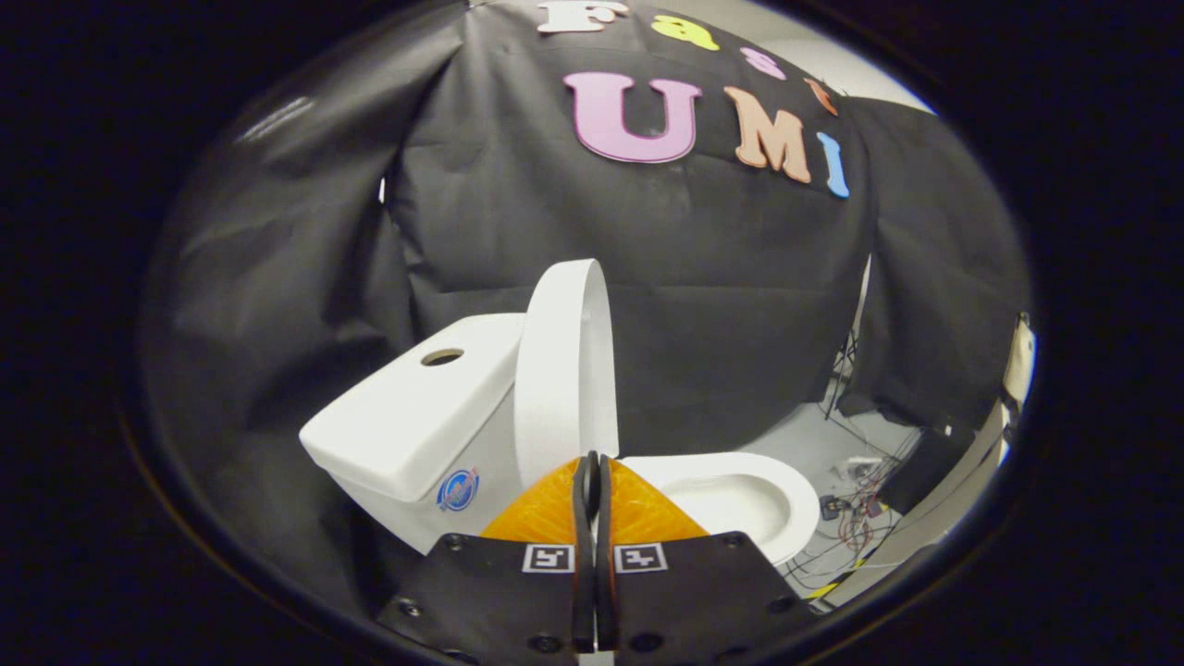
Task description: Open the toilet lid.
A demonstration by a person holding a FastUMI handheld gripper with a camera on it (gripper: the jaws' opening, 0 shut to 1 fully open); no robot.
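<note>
The black cloth wall point(703, 305) of the booth hangs in wide folds behind everything and takes up most of the scene, with a lighter strip of ceiling above it. Beyond the cloth's lower edge, off to one side, lies a pale floor point(814, 435) with a tangle of cables point(856, 504) and a dark box point(925, 467) beside them.

A white toilet point(462, 435) stands in front of the cloth, seen at a tilt. Its cistern point(416, 412) sits on the far side from the cables, with a round hole point(442, 357) in its flat top and a small round sticker point(458, 488) on its side wall. The toilet lid point(564, 370) stands raised, close to upright, edge-on to the camera and leaning back towards the cistern; whether it touches the cistern I cannot tell. The seat and bowl rim point(740, 490) lie open below it, on the side towards the cables, with the hollow of the bowl showing.

The gripper point(591, 472) sits just in front of the lid's lower end, its tips at about the level of the hinge. Its two fingers are pressed together with only a thin seam between them, and nothing is caught there. Each finger carries a small square marker point(548, 558) near its base
</note>
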